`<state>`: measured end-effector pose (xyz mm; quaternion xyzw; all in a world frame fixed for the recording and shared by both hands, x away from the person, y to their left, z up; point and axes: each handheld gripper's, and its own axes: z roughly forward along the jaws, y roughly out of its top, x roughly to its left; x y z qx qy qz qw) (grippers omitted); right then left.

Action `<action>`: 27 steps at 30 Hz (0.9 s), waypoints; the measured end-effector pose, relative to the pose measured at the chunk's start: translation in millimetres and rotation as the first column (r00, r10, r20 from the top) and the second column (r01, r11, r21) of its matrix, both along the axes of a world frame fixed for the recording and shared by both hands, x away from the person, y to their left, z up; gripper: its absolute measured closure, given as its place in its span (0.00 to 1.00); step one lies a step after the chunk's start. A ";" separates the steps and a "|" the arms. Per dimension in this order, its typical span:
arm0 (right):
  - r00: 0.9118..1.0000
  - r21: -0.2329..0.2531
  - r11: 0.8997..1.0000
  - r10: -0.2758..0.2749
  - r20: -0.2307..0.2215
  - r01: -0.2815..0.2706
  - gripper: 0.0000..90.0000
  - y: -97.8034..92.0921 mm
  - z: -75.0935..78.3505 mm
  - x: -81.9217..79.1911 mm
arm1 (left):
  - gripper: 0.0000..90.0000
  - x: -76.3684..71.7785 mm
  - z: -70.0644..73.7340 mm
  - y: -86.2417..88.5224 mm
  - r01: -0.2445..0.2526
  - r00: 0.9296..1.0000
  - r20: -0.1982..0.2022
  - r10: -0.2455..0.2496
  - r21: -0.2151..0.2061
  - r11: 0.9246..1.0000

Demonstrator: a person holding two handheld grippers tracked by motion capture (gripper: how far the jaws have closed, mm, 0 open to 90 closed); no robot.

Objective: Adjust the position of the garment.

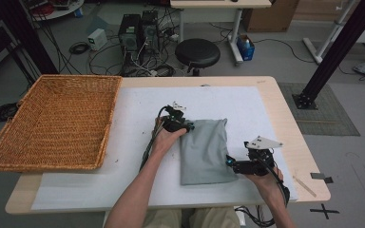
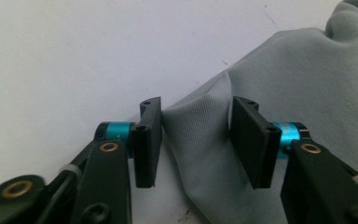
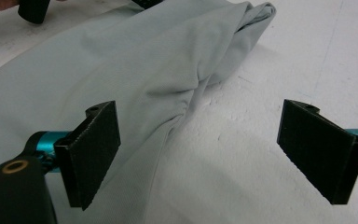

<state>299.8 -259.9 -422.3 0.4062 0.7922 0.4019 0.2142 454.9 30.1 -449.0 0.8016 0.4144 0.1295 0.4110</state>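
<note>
A: White-covered counter; the folded grey cloth bundle lies right of the woven wicker basket.

B: My left gripper straddles its corner unclosed; right gripper gapes wide. I'd pinch next.

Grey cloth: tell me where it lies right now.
In the high view the grey cloth lies folded on the white mat, right of the wicker basket, between the left gripper and right gripper.
</note>
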 end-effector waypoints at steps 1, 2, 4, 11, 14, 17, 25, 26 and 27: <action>1.000 0.000 1.000 -0.003 -0.001 0.003 0.15 -1.0 0.2 -2.5 | 0.66 -0.3 0.0 -0.3 -0.003 1.000 -0.007 0.003 -0.008 1.000; 1.000 0.000 1.000 -0.003 -0.001 0.003 0.15 -1.0 0.2 -2.5 | 0.68 -0.3 0.0 -0.3 -0.003 1.000 -0.007 0.003 -0.008 1.000; 1.000 0.001 1.000 -0.003 -0.003 0.003 0.15 -1.7 0.2 -4.6 | 0.71 -1.2 0.8 -1.6 -0.004 1.000 -0.001 0.004 0.002 1.000; 1.000 -0.007 1.000 -0.006 -0.011 0.006 0.15 -2.2 -1.2 -10.5 | 0.88 -6.2 3.6 -9.2 -0.001 0.999 0.044 -0.001 0.055 0.998; 1.000 -0.007 1.000 -0.002 -0.016 0.002 0.15 -2.8 -2.6 -13.5 | 0.91 -6.3 4.2 -9.4 -0.003 0.999 0.044 0.001 0.058 0.998; 1.000 -0.007 1.000 0.002 -0.015 -0.002 0.15 -2.2 -3.4 -15.4 | 0.93 -6.4 5.3 -8.6 -0.008 0.999 0.042 0.006 0.047 0.999; 0.997 0.017 0.998 0.065 -0.038 -0.064 0.33 1.7 -13.1 -32.0 | 0.93 -5.6 7.1 -5.7 -0.003 0.999 0.034 0.002 0.034 0.999; 0.996 0.020 0.997 0.072 -0.054 -0.071 0.35 2.9 -15.7 -34.3 | 0.93 -5.5 6.6 -5.7 -0.007 0.999 0.034 0.006 0.027 1.000; 0.995 0.024 0.997 0.076 -0.062 -0.075 0.37 3.7 -17.7 -36.4 | 0.93 -5.5 6.6 -5.7 -0.007 0.999 0.034 0.006 0.027 1.000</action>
